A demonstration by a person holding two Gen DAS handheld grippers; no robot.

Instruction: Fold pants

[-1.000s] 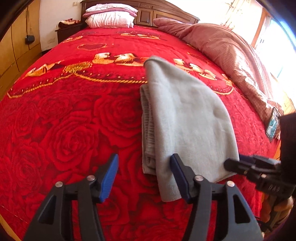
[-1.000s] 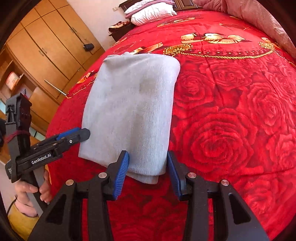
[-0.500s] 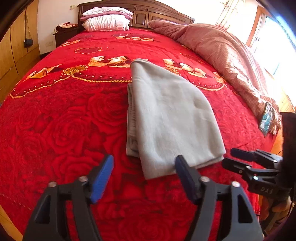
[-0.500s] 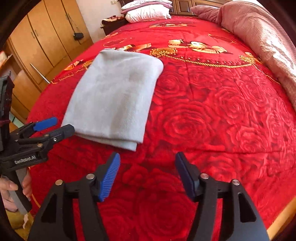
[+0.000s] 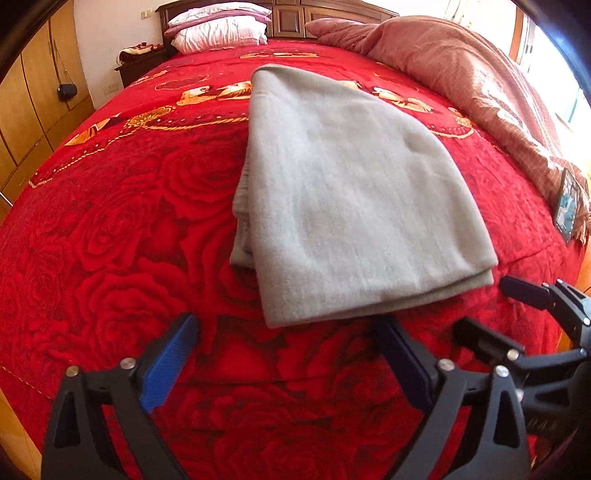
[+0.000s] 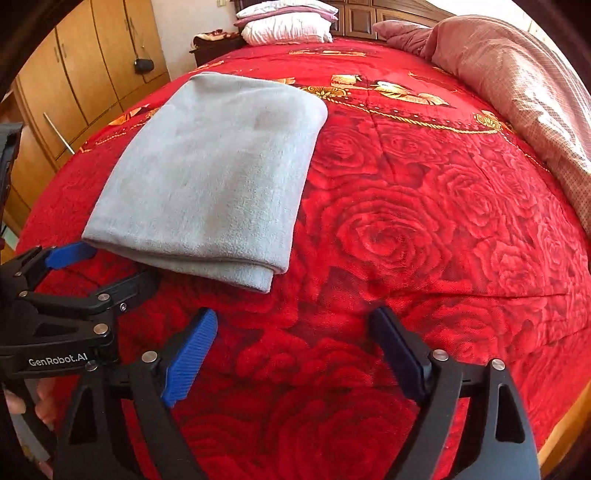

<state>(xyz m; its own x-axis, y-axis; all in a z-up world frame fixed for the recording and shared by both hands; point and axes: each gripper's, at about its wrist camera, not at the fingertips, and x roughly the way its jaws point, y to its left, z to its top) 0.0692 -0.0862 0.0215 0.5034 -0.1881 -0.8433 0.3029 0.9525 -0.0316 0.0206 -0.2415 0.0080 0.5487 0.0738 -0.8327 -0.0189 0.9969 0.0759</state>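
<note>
The grey pants (image 5: 343, 199) lie folded into a neat rectangle on the red rose bedspread (image 5: 110, 229); they also show in the right wrist view (image 6: 218, 173). My left gripper (image 5: 284, 354) is open and empty, just short of the fold's near edge. My right gripper (image 6: 295, 347) is open and empty, off the near right corner of the pants. Each gripper shows in the other's view, the right one (image 5: 513, 314) at the fold's right and the left one (image 6: 92, 266) at its left, both apart from the cloth.
A pink checked duvet (image 5: 461, 81) is heaped along the bed's right side. Pillows (image 5: 221, 29) lie at the headboard. A wooden wardrobe (image 6: 74, 81) stands left of the bed. A small picture card (image 5: 567, 206) sits at the bed's right edge.
Both grippers have let go of the near edge of the pants and pulled back toward the foot of the bed, with jaws opening wider. The folded pants have stayed in place.
</note>
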